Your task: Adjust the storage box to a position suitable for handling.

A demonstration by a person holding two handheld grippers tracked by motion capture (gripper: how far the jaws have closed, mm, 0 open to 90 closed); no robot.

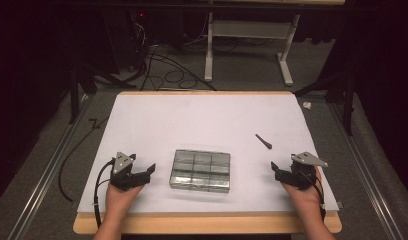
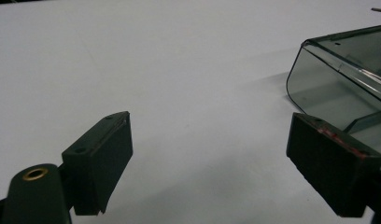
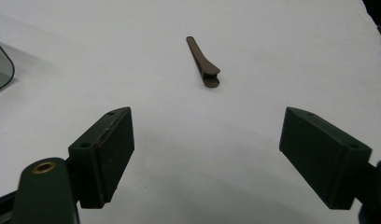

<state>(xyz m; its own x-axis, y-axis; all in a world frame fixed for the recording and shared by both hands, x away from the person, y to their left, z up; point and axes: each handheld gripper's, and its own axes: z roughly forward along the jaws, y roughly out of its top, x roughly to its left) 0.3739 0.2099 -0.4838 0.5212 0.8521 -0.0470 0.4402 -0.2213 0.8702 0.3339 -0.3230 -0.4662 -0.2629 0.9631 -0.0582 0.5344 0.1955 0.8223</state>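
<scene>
Dark workroom behind, with grey floor, loose black cables (image 1: 167, 75) and a white-legged stand (image 1: 247, 45) beyond the far edge of the counter (image 1: 207, 225). Wood-edged counter covered almost to its rim by a white sheet (image 1: 202, 120), wood showing as a narrow strip along the near edge and at the far edge. Clear compartmented box (image 1: 200, 170) lying flat near the middle of the sheet, closer to the near edge than the far one, lid side up; inner dividers visible, contents too faint to tell. Small dark brown clip (image 1: 264, 141) lying flat to the right of the box and farther back, well apart from it and clear of the right edge. Left claw (image 1: 144, 172) resting low on the sheet just left of the box, jaws spread wide, nothing between them; in the left gripper view, rounded corner of the box (image 2: 328, 88) seen just beyond the right-hand jaw, apart from it. Right claw (image 1: 277, 170) low on the sheet to the right of the box, near the right edge, jaws likewise spread wide with nothing between; in the right gripper view, clip (image 3: 202, 63) ahead of the jaws, bare sheet between. Wide bare sheet across the whole far half and in the left rear corner; open strips on both sides of the box.
</scene>
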